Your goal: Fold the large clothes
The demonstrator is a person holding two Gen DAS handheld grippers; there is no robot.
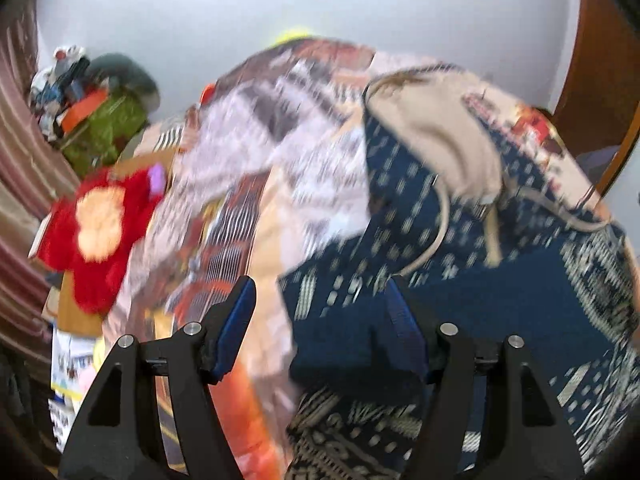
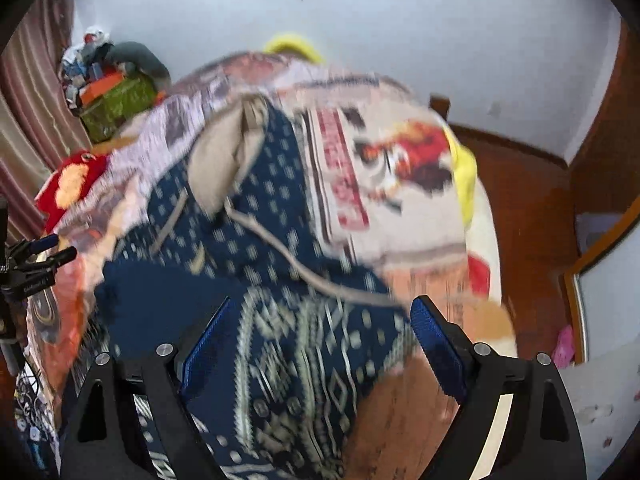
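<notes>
A large navy garment with a cream pattern (image 1: 500, 280) lies spread on the bed, with a beige lining and drawstrings (image 1: 436, 136) at its far end. It also shows in the right wrist view (image 2: 248, 240). My left gripper (image 1: 320, 300) is open, its jaws wide apart over the garment's near left edge. My right gripper (image 2: 324, 328) is open, its jaws wide apart over the garment's patterned near hem. Both views are motion-blurred.
The bed carries a patterned bedspread (image 2: 400, 184). A red plush toy (image 1: 96, 232) lies at the bed's left side. A green box heaped with clutter (image 1: 108, 124) stands by the striped curtain (image 1: 20, 168). A wooden floor (image 2: 532, 216) lies to the right of the bed.
</notes>
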